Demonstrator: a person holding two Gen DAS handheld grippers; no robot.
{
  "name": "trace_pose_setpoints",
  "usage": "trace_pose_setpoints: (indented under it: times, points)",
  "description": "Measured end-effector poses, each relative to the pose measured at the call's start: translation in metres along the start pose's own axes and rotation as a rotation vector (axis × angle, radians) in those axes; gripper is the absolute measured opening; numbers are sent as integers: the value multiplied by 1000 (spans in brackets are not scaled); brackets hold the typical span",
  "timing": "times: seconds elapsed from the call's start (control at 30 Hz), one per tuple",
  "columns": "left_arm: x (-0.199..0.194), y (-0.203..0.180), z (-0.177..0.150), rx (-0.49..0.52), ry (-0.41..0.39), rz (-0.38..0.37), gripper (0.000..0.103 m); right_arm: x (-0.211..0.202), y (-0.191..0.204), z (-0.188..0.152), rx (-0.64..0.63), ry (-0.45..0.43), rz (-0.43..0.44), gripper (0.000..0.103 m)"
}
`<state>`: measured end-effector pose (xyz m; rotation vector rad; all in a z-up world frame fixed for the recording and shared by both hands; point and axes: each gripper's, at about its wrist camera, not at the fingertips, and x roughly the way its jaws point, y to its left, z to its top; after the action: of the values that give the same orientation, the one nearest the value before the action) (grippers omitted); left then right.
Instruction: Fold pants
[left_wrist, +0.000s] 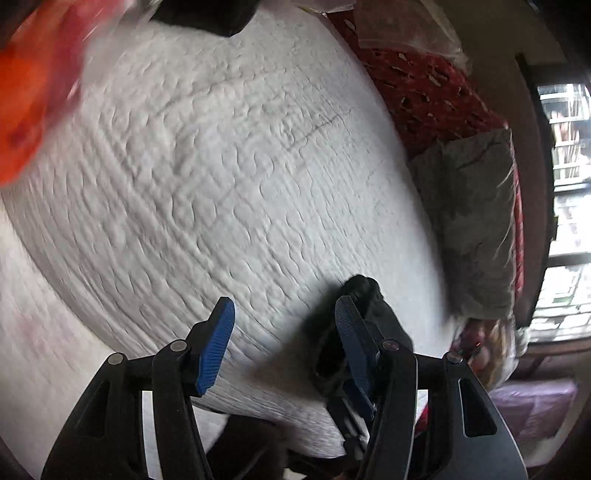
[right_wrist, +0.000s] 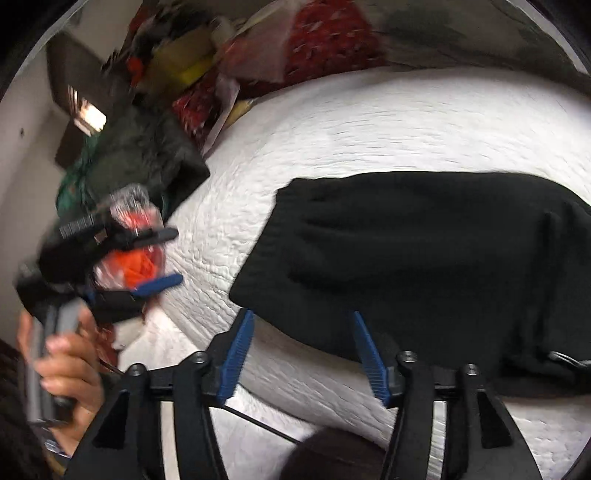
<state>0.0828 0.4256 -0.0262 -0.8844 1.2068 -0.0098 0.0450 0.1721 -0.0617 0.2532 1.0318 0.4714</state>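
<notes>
In the right wrist view, the right gripper stands nearest, its two blue pads spread apart with bare quilt between them and nothing held. Just past the fingertips lie the black pants, folded into a broad dark block on the white quilted bedcover; the near edge of the cloth sits right at the fingertips, and I cannot tell whether it touches them. A thin dark cord crosses the cover below the pads.

To the left of that view a hand grips the grey handle of the left gripper, whose jaws are parted and empty (the picture is smeared here). Beyond it a dark green cloth lies at the edge of the bed, and farther back sits a heap of red, yellow and clear-wrapped bundles against the wall.

From the left wrist view, the left gripper shows its blue pads well apart over the bare cover. A black object shows just behind the right-hand pad; what it is I cannot tell. Farther right a grey bundle in clear plastic rests at the bed's side, with a red patterned fabric behind it and a window beyond. An orange blur fills the far left corner.
</notes>
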Motion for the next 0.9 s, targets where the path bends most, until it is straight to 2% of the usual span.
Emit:
trace_pose_setpoints:
  times: [0.1,0.13,0.27,0.3,0.4,0.43,0.57,0.6,0.67,0.8,0.9]
  points:
    - [7,-4,11,28,29,15,55,20,18,-1,-70,-13,-77,67]
    - [9,-3,14,36,38,17,55,29,25,-3,-96,-23,-127,67]
    - [29,-9,24,85,98,17,55,50,33,-4,-116,-66,-239,79]
    - [35,-13,26,98,114,10,55,56,38,-2,-125,-80,-251,83]
    - [53,-30,31,154,182,-16,55,67,38,2,-140,-91,-272,83]
    - [60,-39,32,177,206,-24,55,67,35,2,-133,-93,-267,81]
    - [86,-64,32,237,284,-20,58,56,17,-1,-111,-122,-249,50]
    - [92,-68,31,248,298,-18,59,54,14,-2,-106,-124,-231,45]
    - [105,-81,29,279,343,-9,59,51,10,-1,-110,-123,-212,41]
    - [128,-94,25,299,408,16,59,47,5,-1,-87,-124,-182,40]
    - [132,-105,19,344,411,33,57,46,5,-1,-78,-126,-170,40]
